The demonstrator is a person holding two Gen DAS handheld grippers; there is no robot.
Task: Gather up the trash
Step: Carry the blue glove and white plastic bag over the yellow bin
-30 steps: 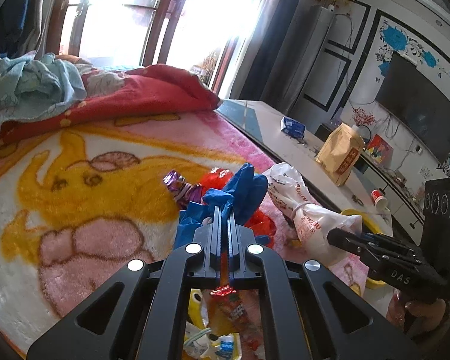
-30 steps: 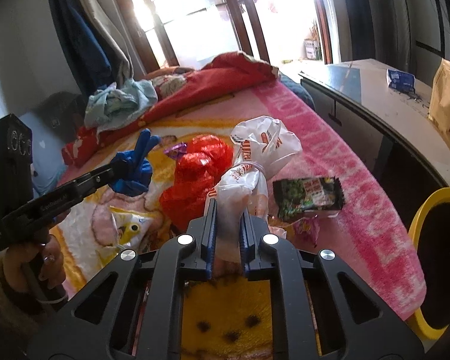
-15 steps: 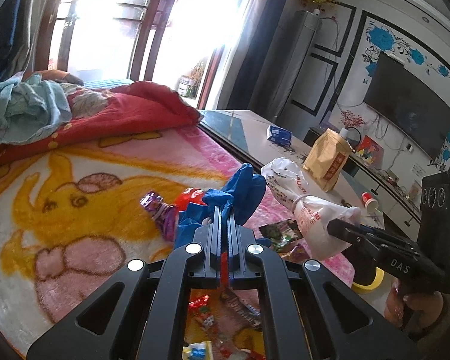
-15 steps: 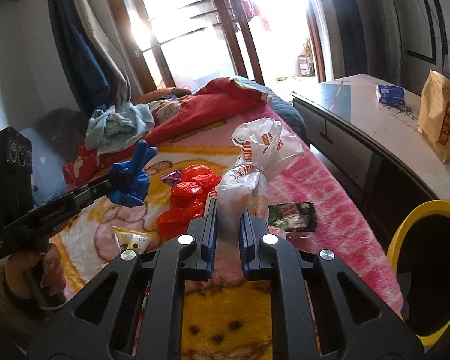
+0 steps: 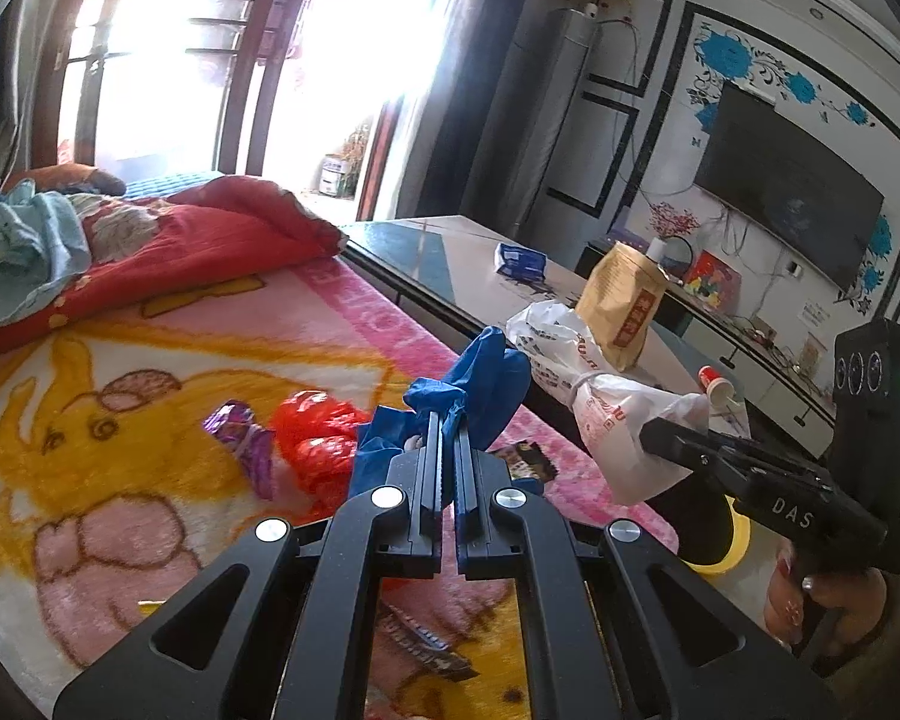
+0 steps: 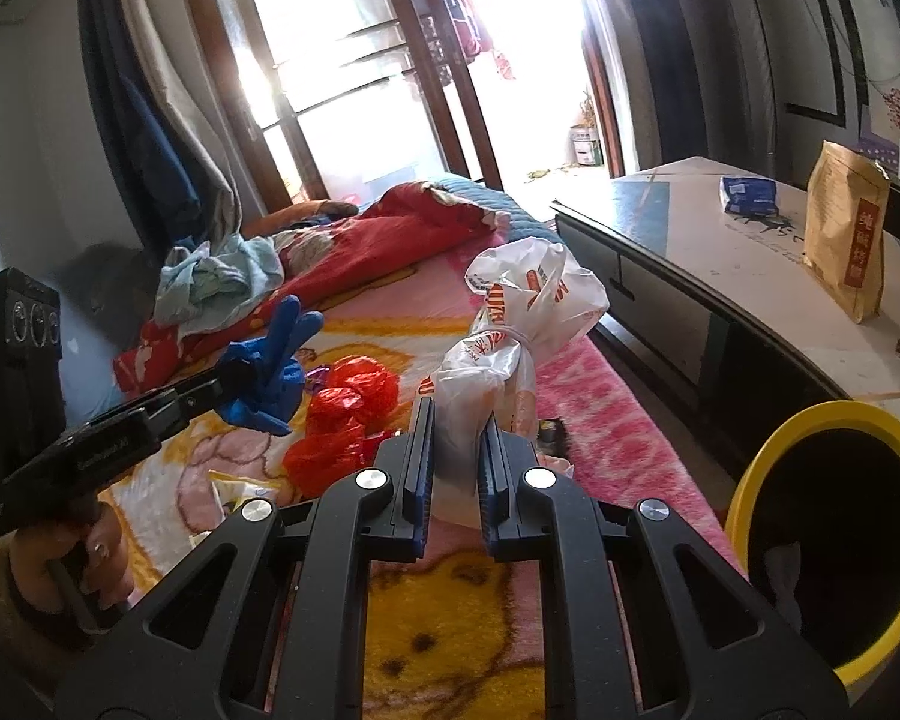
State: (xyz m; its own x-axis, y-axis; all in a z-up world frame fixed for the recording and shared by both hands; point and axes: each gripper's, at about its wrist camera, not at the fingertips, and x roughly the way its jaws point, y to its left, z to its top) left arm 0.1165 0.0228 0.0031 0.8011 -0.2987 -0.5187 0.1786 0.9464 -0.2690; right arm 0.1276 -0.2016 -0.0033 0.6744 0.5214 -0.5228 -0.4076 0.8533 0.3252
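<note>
Left tongs (image 5: 447,420) pinching blue glove (image 5: 480,384); right tongs (image 6: 455,414) pinching white plastic bag (image 6: 510,324); both above bed (image 5: 150,372).

To our right the yellow-rimmed bin (image 6: 822,546) stands on the floor with its dark mouth open and unblocked, in the narrow gap between the bed's pink blanket (image 6: 600,420) and the dark-fronted desk (image 6: 720,276). The desk edge crowds that gap closely. On the desk a brown paper bag (image 6: 846,240) and a blue packet (image 6: 749,193) stand well apart, with bare top between them. On the blanket we have a red plastic bag (image 5: 318,444) and a purple wrapper (image 5: 243,438) lying ahead, with open blanket left of them. A heap of red quilt (image 5: 198,240) and light blue clothes (image 5: 24,246) closes the far end.
</note>
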